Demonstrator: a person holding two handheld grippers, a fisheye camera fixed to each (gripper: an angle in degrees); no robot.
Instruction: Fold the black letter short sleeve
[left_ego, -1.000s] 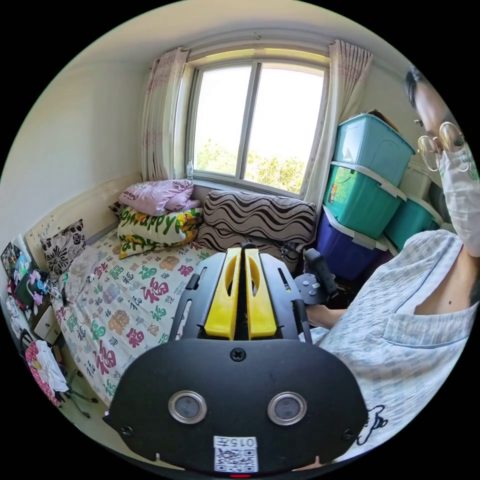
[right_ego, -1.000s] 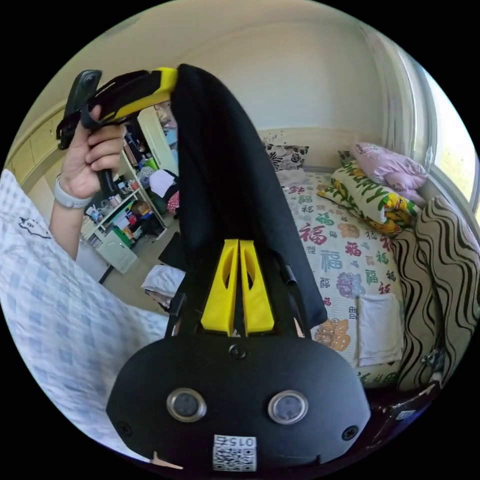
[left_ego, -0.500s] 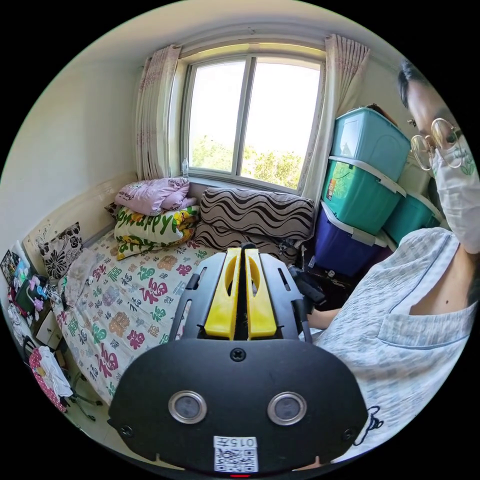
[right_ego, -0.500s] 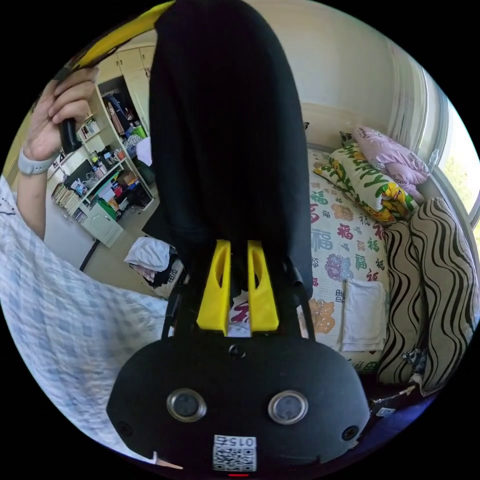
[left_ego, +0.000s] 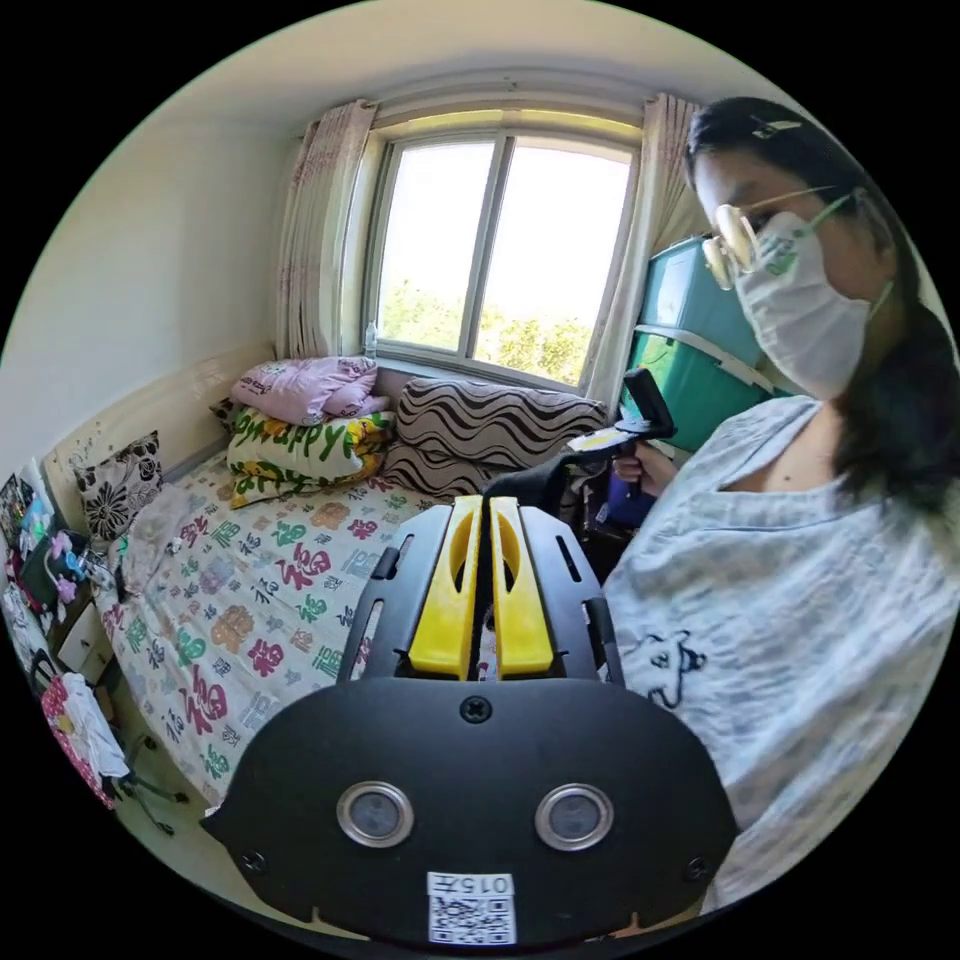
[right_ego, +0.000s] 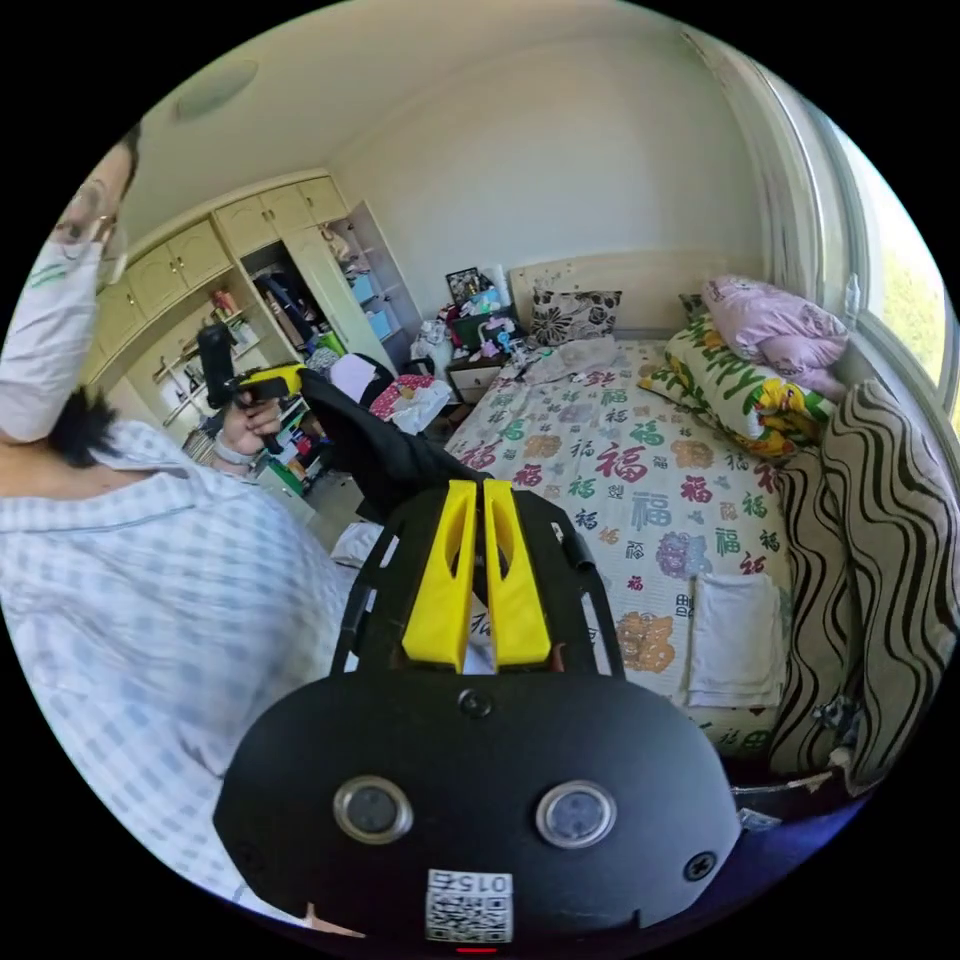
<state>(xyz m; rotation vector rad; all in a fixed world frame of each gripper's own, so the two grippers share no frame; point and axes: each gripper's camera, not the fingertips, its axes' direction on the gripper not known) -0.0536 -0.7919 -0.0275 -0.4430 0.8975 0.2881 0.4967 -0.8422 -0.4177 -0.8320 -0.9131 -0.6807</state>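
Note:
The black short-sleeve shirt (right_ego: 385, 455) hangs in the air in front of the person, stretched between both grippers. In the right gripper view, my right gripper (right_ego: 478, 487) has its yellow jaws together on one end of the cloth. The far end runs up to my left gripper (right_ego: 275, 380), held in a hand (right_ego: 245, 425). In the left gripper view, my left gripper (left_ego: 482, 503) is shut with black shirt (left_ego: 535, 482) at its tips. There the right gripper (left_ego: 600, 440) holds the other end. No lettering shows on the shirt.
The bed (right_ego: 600, 470) with a patterned sheet lies below. A folded white cloth (right_ego: 738, 640) lies near its edge, beside striped cushions (right_ego: 880, 560) and pillows (left_ego: 305, 445). Storage bins (left_ego: 690, 350) stand by the window. The person (left_ego: 790, 560) stands close; a wardrobe and shelves (right_ego: 250, 300) are behind.
The shirt hung down from the raised left gripper right in front of the right camera; now it is pulled out between the two lowered grippers. The right jaws stood slightly apart, now together.

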